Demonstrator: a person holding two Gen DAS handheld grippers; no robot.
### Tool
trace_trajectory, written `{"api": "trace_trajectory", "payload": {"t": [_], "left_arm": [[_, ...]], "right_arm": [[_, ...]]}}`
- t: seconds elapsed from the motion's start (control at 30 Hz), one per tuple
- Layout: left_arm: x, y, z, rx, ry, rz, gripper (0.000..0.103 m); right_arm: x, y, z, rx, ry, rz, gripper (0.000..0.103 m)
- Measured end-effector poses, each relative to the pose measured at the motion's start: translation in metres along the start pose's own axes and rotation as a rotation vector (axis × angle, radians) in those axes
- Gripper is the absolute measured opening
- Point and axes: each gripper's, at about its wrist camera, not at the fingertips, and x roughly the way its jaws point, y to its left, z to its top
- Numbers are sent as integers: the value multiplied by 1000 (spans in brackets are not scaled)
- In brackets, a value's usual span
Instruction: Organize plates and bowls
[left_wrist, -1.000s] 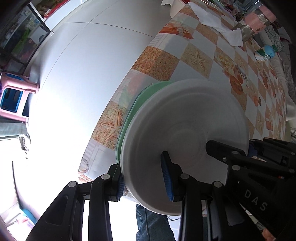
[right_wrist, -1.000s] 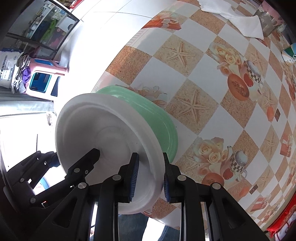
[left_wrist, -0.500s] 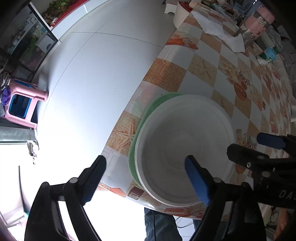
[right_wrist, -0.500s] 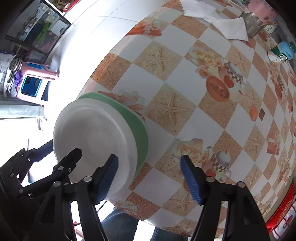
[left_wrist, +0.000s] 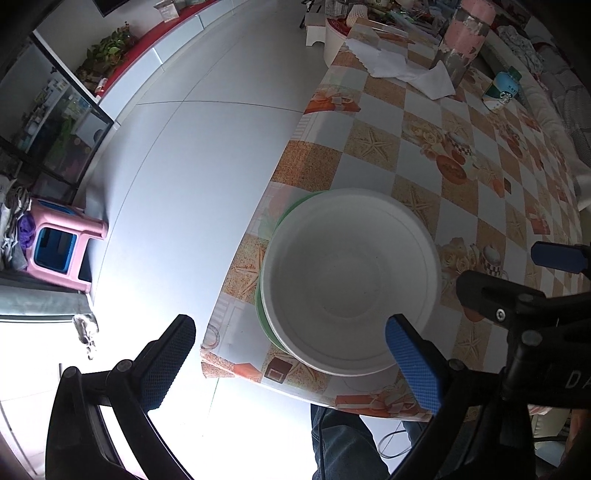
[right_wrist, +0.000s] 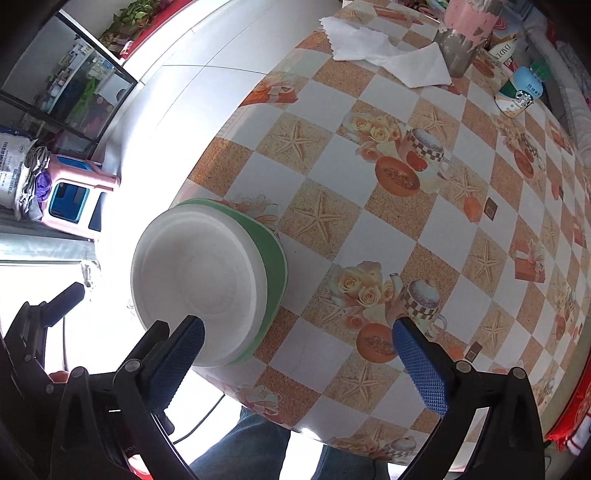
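- The left gripper (left_wrist: 291, 360) points down with its jaws spread wide; they have just been opening, and nothing is pressed between the blue pads.
- The right gripper (right_wrist: 299, 360) likewise points down, jaws just opened wide and holding nothing.
- A person's jeans-clad legs (right_wrist: 258, 439) show below both sets of jaws, past the bench's near edge.
- The white bowl (left_wrist: 351, 280) sits nested on top of a green plate (right_wrist: 275, 262), just ahead of the left jaws' right pad and beside the right jaws' left pad, apart from every pad.
- The stack sits close to the near corner of the bench (right_wrist: 388, 192), beside its left edge; only a thin green rim shows past the white one on that side.
- In the left wrist view, the left jaws' left pad hangs beyond the bench edge, over the pale floor (left_wrist: 177, 177).
- Ahead and right of the right jaws the chequered cloth with starfish and roses lies bare for a long stretch.
- At the far end of the bench lie white napkins (right_wrist: 388, 55), a pink-topped container (right_wrist: 465, 33) and a small bottle (right_wrist: 519, 92); its label is too small to read surely.
- Far left of the jaws, a pink stool (left_wrist: 61, 245) stands on the floor.
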Motion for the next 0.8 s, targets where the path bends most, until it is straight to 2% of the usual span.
{"api": "trace_trajectory", "payload": {"t": [0.8], "left_arm": [[-5,-20,-1,45,17,27,103]], "right_arm": [[-6,2,-9,14,-8,4,102]]}}
